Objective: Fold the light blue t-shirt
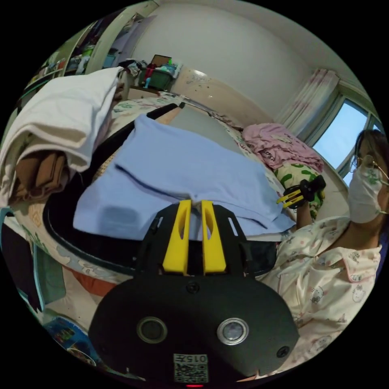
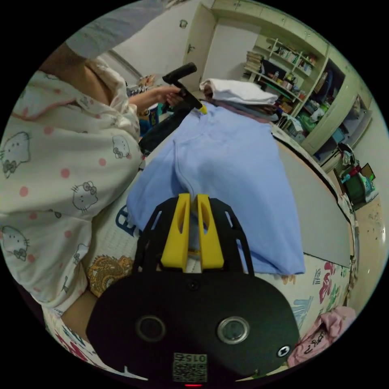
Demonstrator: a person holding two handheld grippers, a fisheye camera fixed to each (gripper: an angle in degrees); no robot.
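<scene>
The light blue t-shirt (image 1: pixel 182 170) lies partly folded on a bed with a patterned cover. In the left gripper view my left gripper (image 1: pixel 196 202) has its yellow jaws shut on the shirt's near edge. My right gripper (image 1: pixel 292 196) shows at the shirt's right corner, held in a hand. In the right gripper view my right gripper (image 2: pixel 193 196) pinches a raised ridge of the light blue t-shirt (image 2: pixel 235 162). The left gripper (image 2: pixel 201 108) grips the far edge, also in a hand.
A stack of folded clothes (image 1: pixel 60 117) topped by a white one (image 2: pixel 239 91) sits beside the shirt. A pink garment (image 1: pixel 279 144) lies further along the bed. A grey board (image 2: pixel 316 202) lies under the shirt. A person in patterned pyjamas (image 2: pixel 60 162) stands close; shelves (image 2: pixel 283 52) behind.
</scene>
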